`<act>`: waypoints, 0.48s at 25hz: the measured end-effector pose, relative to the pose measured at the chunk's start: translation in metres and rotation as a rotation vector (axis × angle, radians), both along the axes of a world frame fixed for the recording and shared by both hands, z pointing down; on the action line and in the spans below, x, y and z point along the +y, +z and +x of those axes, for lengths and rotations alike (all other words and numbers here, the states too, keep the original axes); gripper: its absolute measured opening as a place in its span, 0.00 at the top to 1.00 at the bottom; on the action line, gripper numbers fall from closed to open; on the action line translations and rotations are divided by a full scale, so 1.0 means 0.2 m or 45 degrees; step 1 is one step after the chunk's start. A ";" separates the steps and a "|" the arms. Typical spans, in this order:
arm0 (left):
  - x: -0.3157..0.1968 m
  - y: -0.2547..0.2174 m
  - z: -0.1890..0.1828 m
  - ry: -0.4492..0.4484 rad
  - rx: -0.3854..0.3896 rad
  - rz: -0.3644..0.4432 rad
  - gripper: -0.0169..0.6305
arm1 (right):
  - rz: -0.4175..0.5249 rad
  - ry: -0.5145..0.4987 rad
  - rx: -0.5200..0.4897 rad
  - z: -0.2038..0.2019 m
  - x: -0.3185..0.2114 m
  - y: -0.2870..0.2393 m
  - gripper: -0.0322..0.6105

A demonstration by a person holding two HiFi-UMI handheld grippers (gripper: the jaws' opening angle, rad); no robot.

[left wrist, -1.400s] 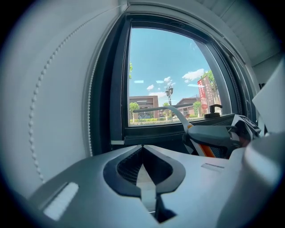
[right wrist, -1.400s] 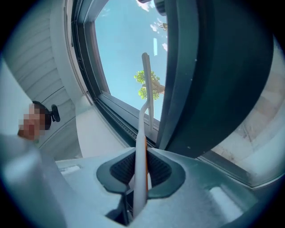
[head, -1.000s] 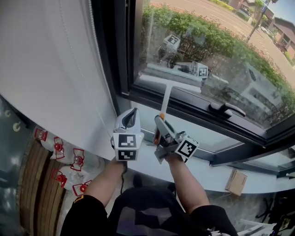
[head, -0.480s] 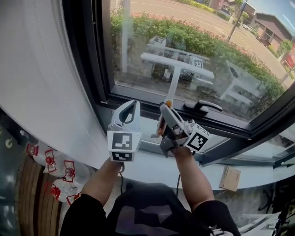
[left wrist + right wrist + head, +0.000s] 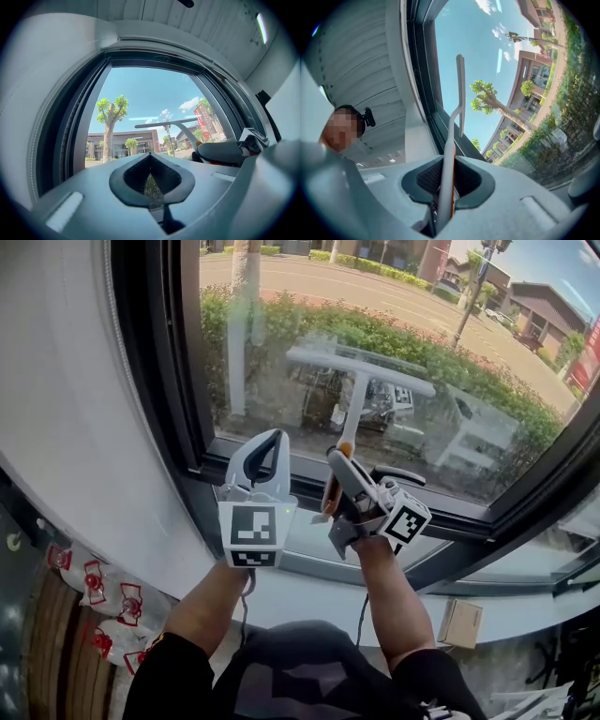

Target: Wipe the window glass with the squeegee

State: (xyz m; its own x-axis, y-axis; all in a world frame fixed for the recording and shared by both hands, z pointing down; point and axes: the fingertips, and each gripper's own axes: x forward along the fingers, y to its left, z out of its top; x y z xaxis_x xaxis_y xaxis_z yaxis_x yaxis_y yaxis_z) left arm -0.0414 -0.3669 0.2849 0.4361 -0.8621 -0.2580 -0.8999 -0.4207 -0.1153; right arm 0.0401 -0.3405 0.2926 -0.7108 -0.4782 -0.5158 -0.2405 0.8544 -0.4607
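The squeegee (image 5: 359, 371) is being raised up the window glass (image 5: 281, 334), likely for another pass.
It is being clamped by the right tool (image 5: 336, 459); the left tool (image 5: 265, 441) is being kept closed, empty.

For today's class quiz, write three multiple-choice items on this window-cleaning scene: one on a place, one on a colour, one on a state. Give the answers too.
1. Where is the blade of the squeegee?
A) flat on the sill
B) up at the glass
C) down on the floor

2. What colour is the band on its handle?
A) blue
B) green
C) orange

3. How do the jaws of the left gripper stand?
A) together, nothing between
B) wide apart
C) shut on the squeegee

Answers:
1 B: the head view shows the blade lying across the pane.
2 C: the band shows orange where the right gripper clamps the handle.
3 A: the left gripper view shows its jaws together and bare.
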 end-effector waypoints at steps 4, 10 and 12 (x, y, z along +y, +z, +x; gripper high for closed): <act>-0.01 -0.01 0.05 -0.011 -0.013 0.008 0.95 | -0.012 -0.023 -0.011 0.03 -0.01 0.02 0.88; -0.02 0.13 0.09 -0.027 -0.046 -0.058 0.95 | -0.042 -0.048 -0.032 0.04 0.01 0.11 0.88; -0.03 0.20 0.09 -0.034 -0.055 -0.092 0.95 | -0.069 -0.060 -0.050 0.04 0.02 0.16 0.88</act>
